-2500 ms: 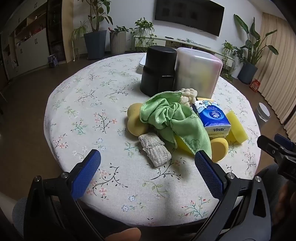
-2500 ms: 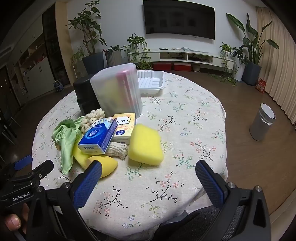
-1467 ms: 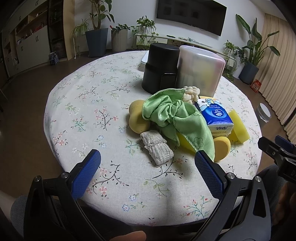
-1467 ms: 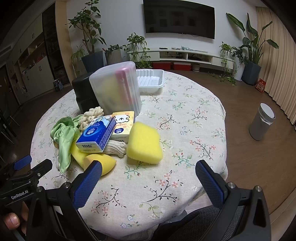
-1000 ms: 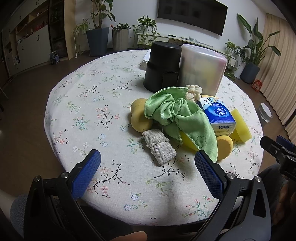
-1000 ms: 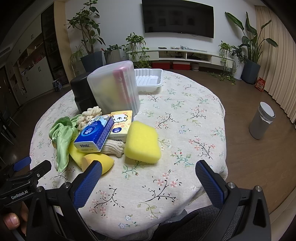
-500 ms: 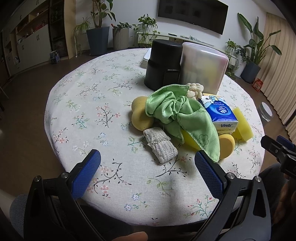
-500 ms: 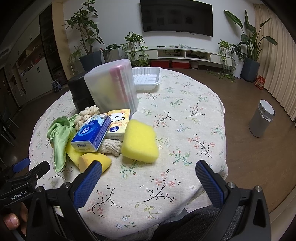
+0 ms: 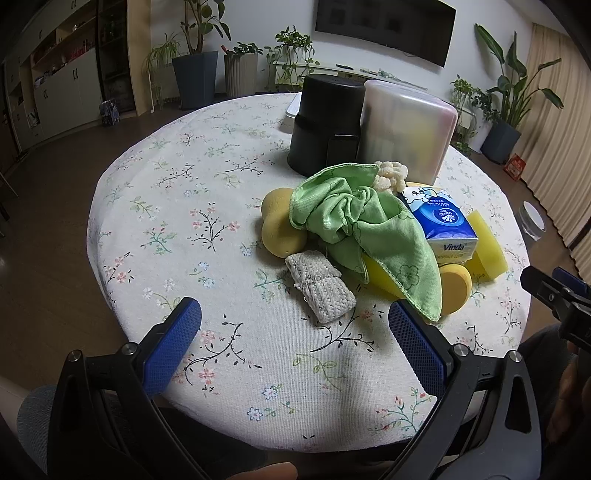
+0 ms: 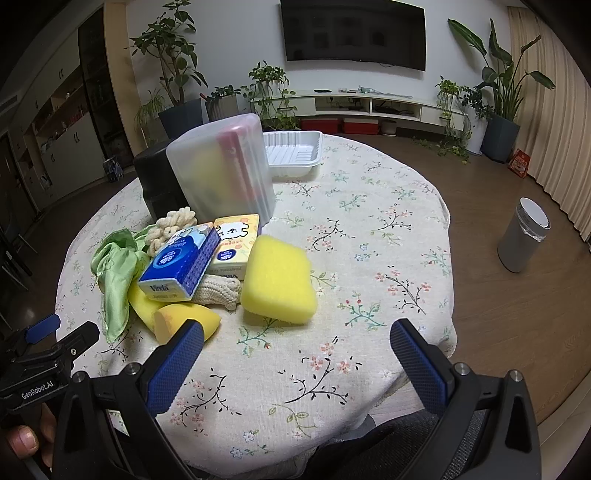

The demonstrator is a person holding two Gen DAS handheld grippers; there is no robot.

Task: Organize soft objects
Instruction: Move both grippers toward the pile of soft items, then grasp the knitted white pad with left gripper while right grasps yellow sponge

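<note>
Both grippers, left gripper [image 9: 295, 334] and right gripper [image 10: 297, 345], fingers spread wide, holding nothing. Soft pile mid-desk [image 9: 177, 206]: green cloth [image 9: 360, 230] draped over yellow sponges; "Vinda" tissue pack [image 10: 181, 264] atop; black canister [image 9: 327, 123], frosted box [image 10: 225, 166] behind.

Home living room: wall television [image 10: 352, 35], houseplants [image 10: 170, 55].

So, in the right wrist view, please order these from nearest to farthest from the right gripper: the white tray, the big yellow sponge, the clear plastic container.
1. big yellow sponge, just ahead of the right gripper, slightly left.
2. clear plastic container, standing behind the pile, to the left.
3. white tray, at the table's far edge.
</note>
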